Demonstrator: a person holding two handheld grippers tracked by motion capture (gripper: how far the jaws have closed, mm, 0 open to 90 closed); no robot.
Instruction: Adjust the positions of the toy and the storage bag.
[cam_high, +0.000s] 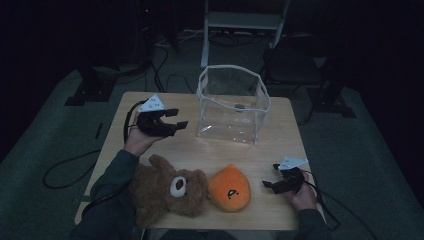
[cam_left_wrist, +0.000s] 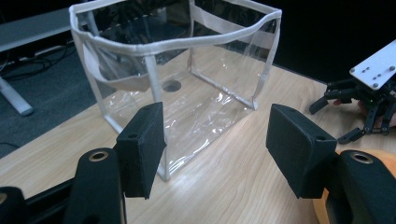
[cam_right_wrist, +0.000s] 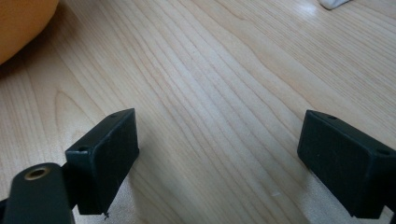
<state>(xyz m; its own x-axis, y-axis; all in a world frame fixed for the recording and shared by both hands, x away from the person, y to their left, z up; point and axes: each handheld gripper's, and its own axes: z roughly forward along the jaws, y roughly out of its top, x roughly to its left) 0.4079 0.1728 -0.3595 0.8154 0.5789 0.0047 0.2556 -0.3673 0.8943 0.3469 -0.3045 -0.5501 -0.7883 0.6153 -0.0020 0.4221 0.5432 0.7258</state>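
- Dim room, grey carpet with cables, and a pale wooden tabletop (cam_high: 280, 145) in the high view; a clear plastic bag (cam_high: 232, 105) with white trim stands upright and open-topped near the far edge.
- On the near side lie a brown teddy bear (cam_high: 167, 192) and, just beside it to the right, an orange plush (cam_high: 229, 189), the two touching or nearly so.
- Left tongs (cam_high: 177, 119) hover above the tabletop, left of the bag, jaws spread and holding nothing; the left hand (cam_high: 137, 140) grips them.
- Right tongs (cam_high: 270, 176) sit low near the right front corner, just beside the orange plush, jaws apart and empty.
- Left gripper view: both black jaws stand wide apart with the clear bag's near corner between and beyond them; a dark round spot shows through the bag. The other tongs with their grey plate appear at the far right, and a sliver of orange plush sits behind the right jaw.
- Right gripper view: jaws released over bare wood grain, with the orange plush at the upper left corner.
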